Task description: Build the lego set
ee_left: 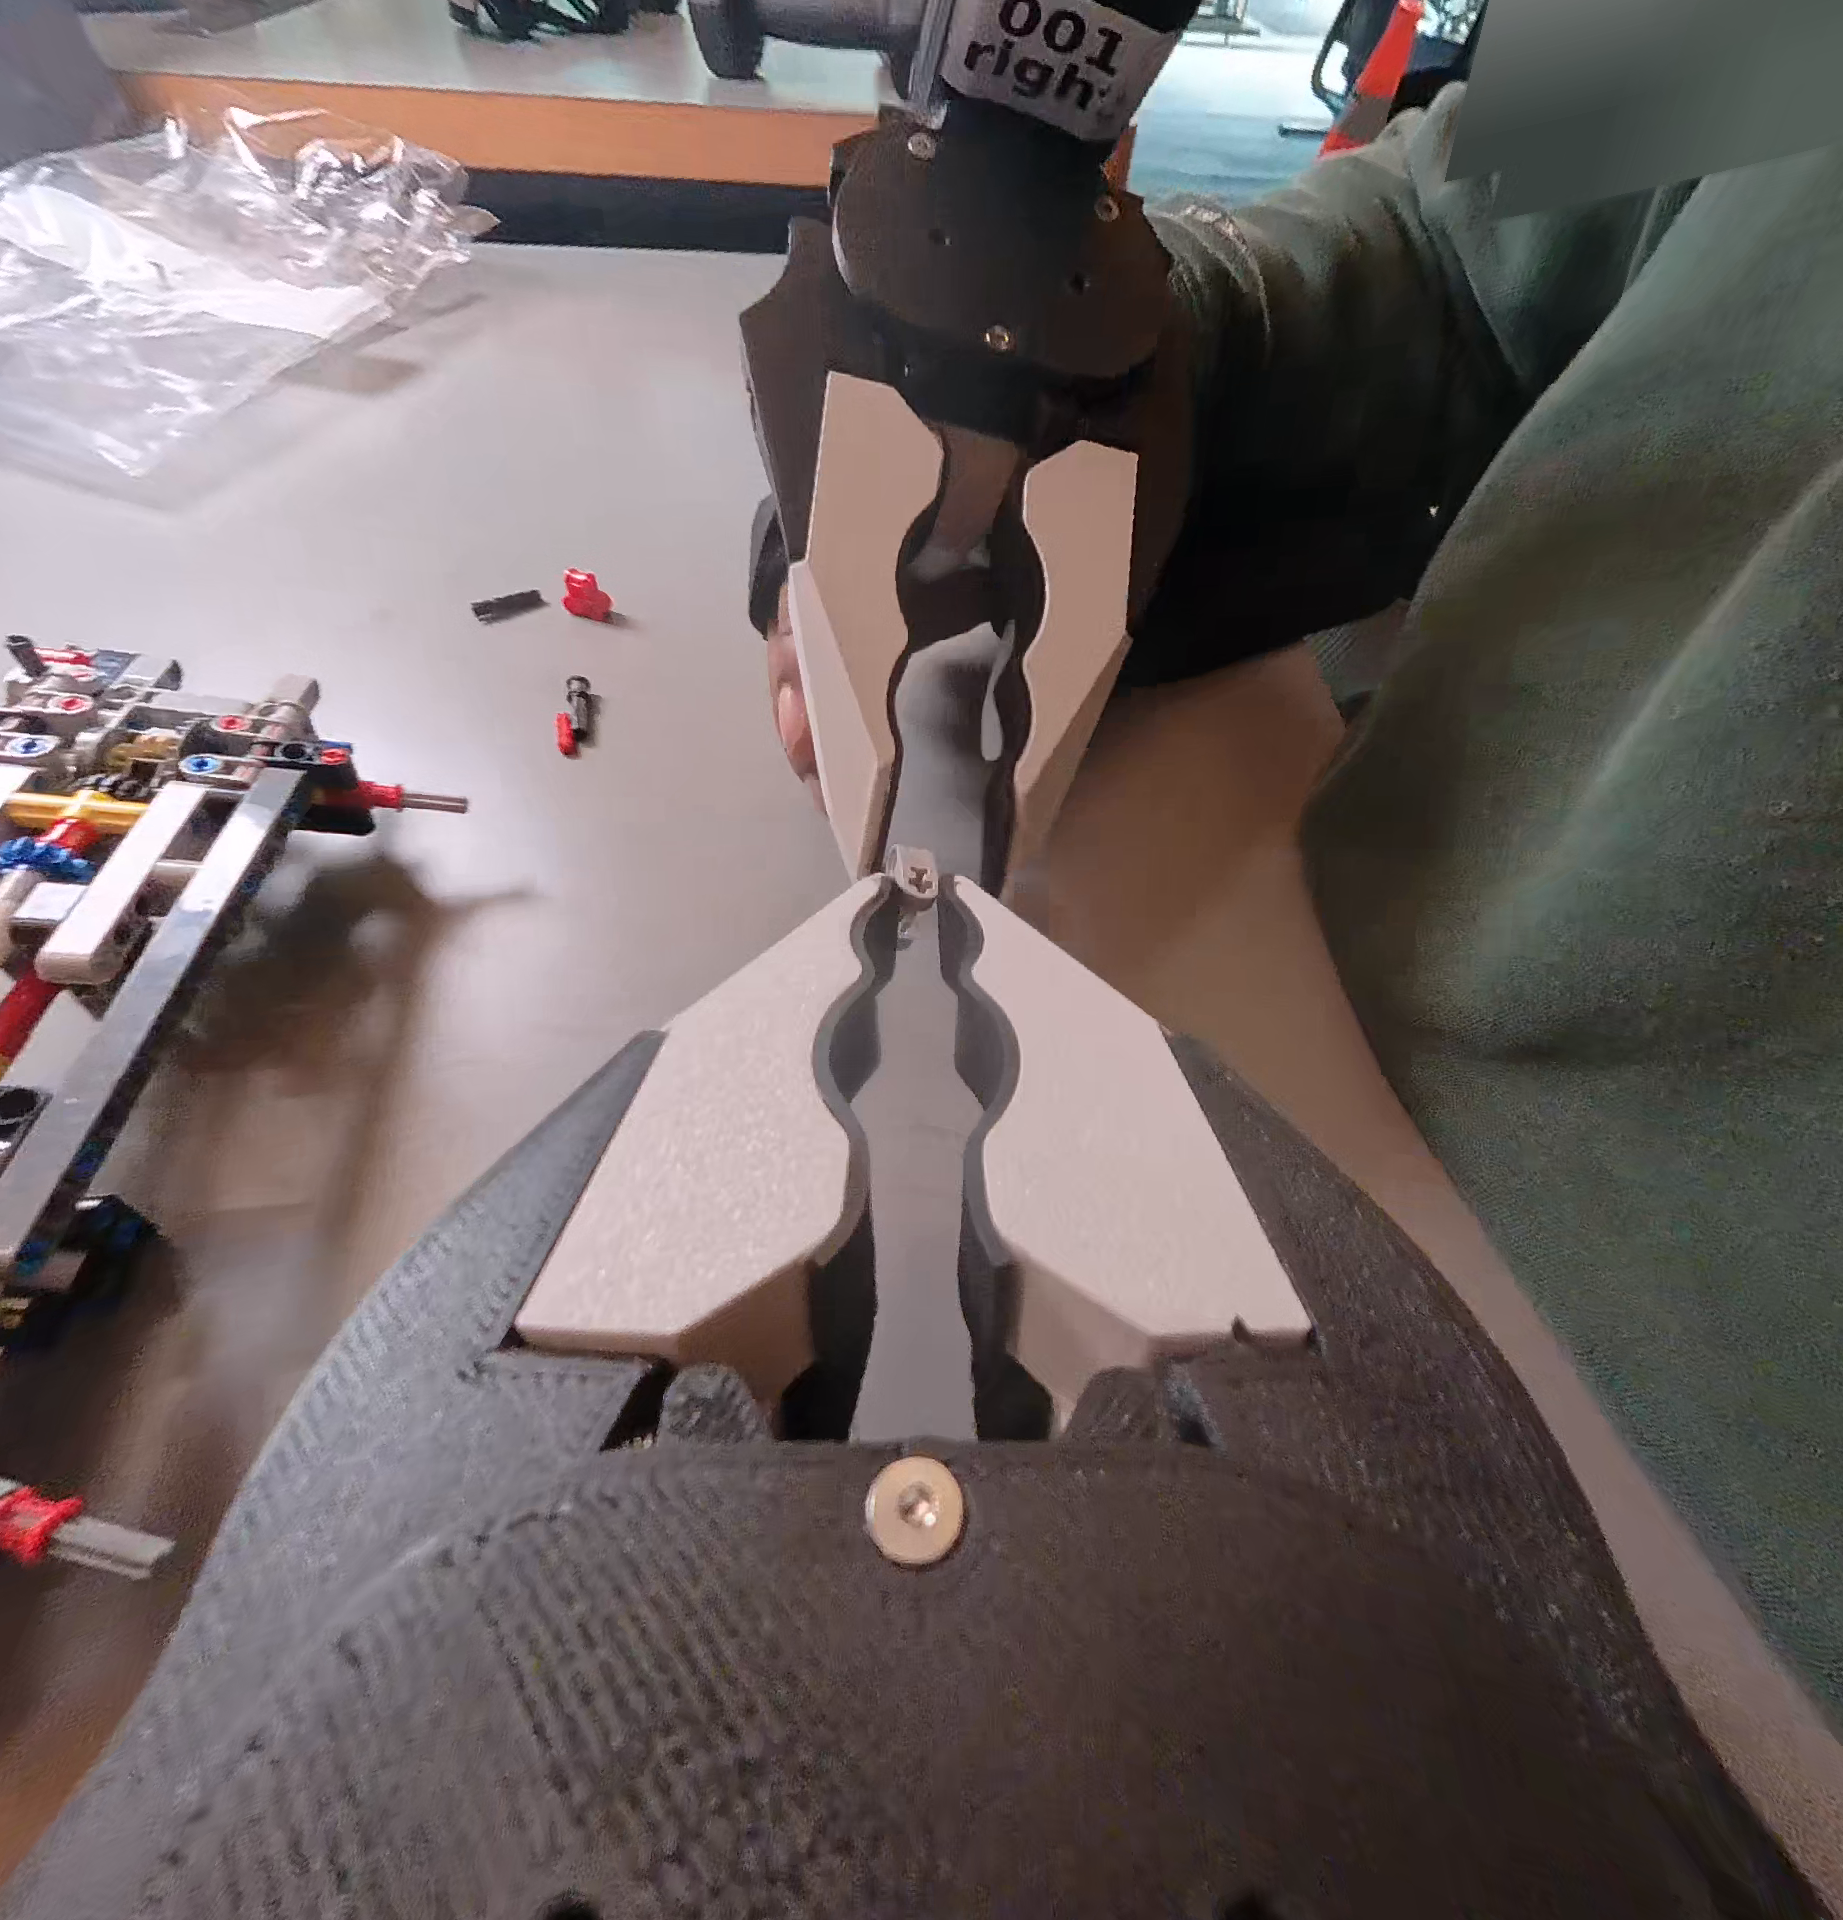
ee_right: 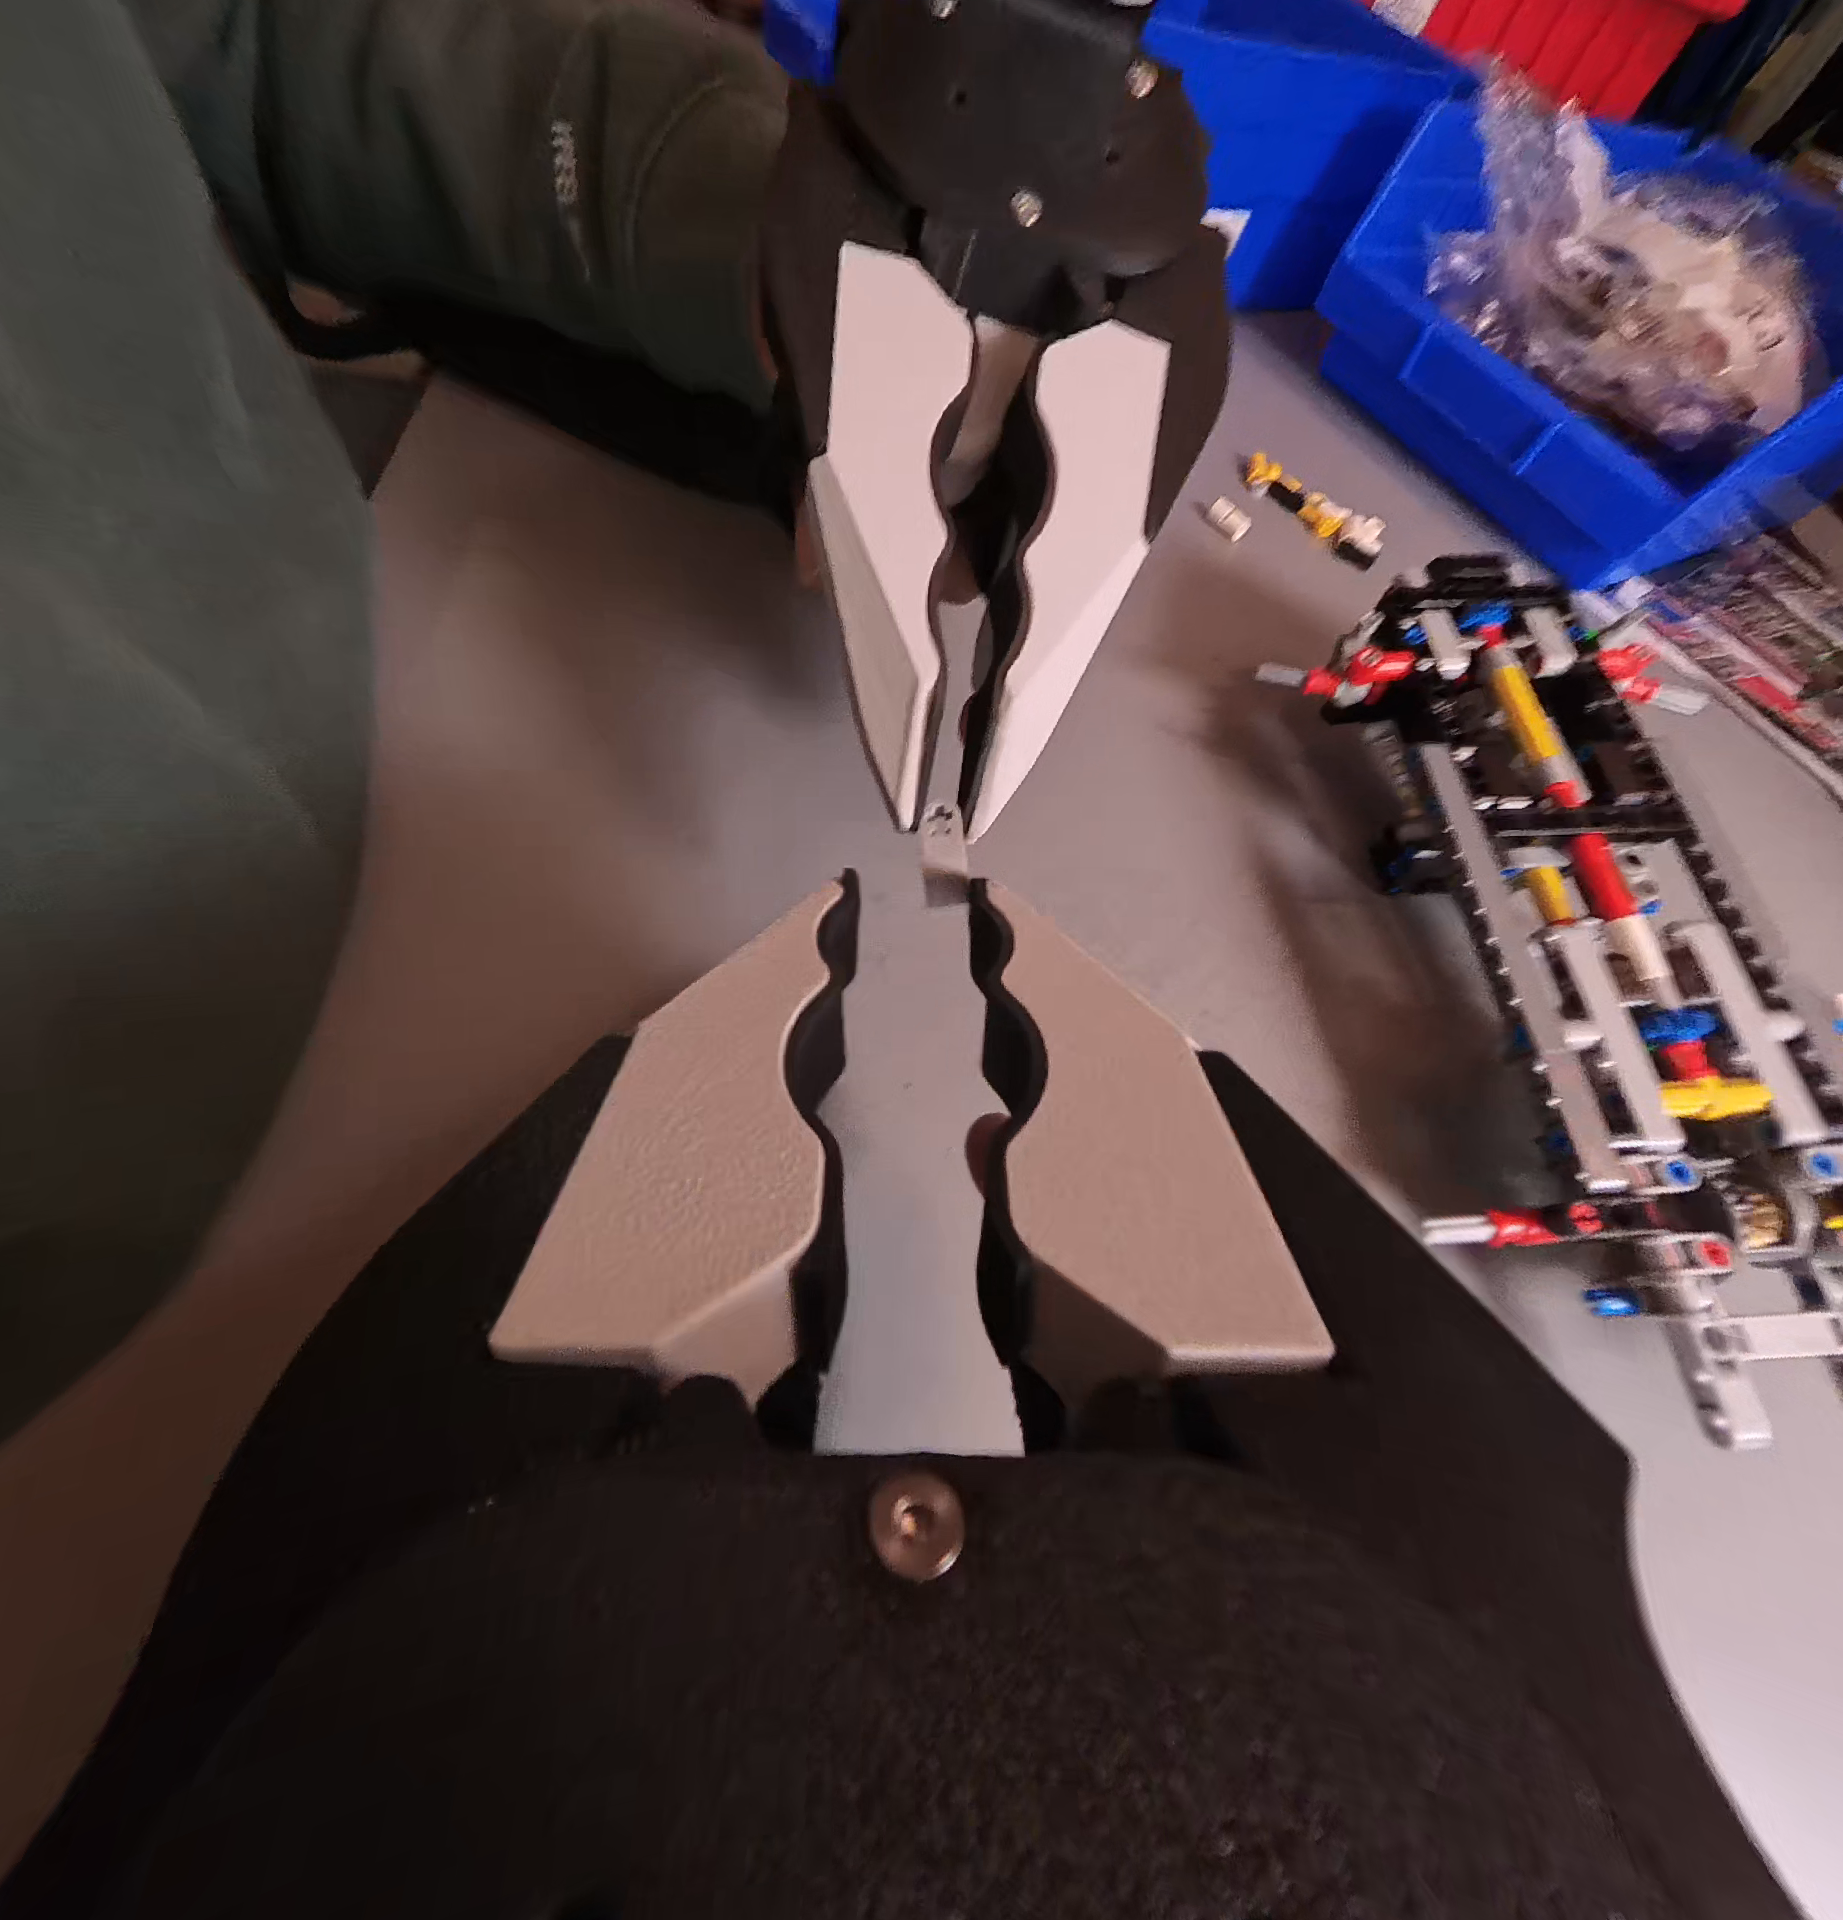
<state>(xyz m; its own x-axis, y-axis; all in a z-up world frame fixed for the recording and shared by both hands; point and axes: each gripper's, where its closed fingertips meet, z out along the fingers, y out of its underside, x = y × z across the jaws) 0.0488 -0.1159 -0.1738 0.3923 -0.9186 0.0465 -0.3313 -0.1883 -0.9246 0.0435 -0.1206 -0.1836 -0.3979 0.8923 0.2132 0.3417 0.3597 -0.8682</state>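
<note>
My two grippers meet tip to tip above the grey table. My left gripper [ee_left: 917, 883] is shut on a small grey lego piece [ee_left: 912, 868]. It shows from the front in the right wrist view [ee_right: 938, 826], pinching the same piece [ee_right: 943, 857]. My right gripper [ee_right: 909, 894] is open a little, and the piece reaches between its tips, against the right-hand finger. It also shows in the left wrist view [ee_left: 932, 868]. The long grey and black lego chassis [ee_left: 138, 883] lies flat on the table to the side; it also shows in the right wrist view [ee_right: 1623, 987].
Loose parts lie near the chassis: a red piece [ee_left: 584, 594], black pins [ee_left: 576, 712], small yellow and grey parts [ee_right: 1312, 509]. Clear plastic bags [ee_left: 169, 281] lie at the far left. Blue bins [ee_right: 1582, 416] stand behind the chassis. A green sleeve [ee_left: 1623, 727] is close by. My left and right fingertips are right by each other.
</note>
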